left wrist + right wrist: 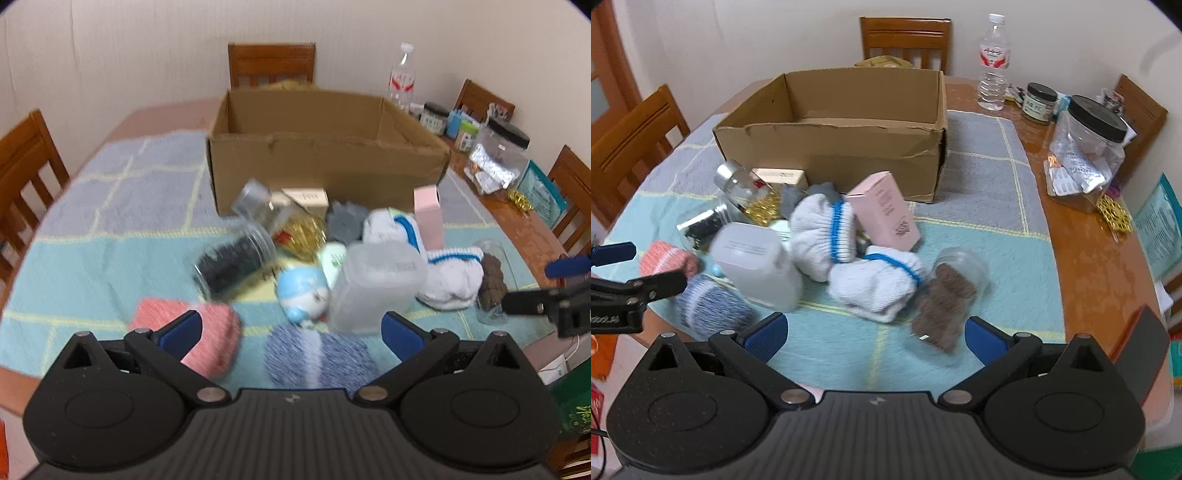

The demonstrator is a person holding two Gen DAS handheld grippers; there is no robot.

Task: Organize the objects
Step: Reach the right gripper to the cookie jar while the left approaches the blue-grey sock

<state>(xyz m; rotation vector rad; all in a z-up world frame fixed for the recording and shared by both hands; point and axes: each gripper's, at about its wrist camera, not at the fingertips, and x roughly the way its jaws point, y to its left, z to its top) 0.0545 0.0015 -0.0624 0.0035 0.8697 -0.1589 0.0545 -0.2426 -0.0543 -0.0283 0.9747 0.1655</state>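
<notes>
An open cardboard box [325, 162] [831, 142] stands on the checked cloth, nothing visible inside. In front of it lies a heap: a pink sock roll [195, 332] [666, 260], a blue-grey sock roll [317, 356] [709, 308], two white sock rolls [823, 236] [879, 284], a translucent plastic container [373, 286] [757, 266], a pink carton [428, 216] [882, 210], a jar of dark contents [232, 264], a jar of brown bits [945, 299] and a blue-white toy [304, 295]. My left gripper [291, 332] is open over the near sock rolls. My right gripper [875, 334] is open near the brown jar.
Wooden chairs [271, 64] [628, 144] surround the table. Along the right side stand a water bottle [993, 62], small jars [1039, 101], a large black-lidded jar [1086, 147] and a teal packet [1160, 229]. Bare cloth [979, 177] lies right of the box.
</notes>
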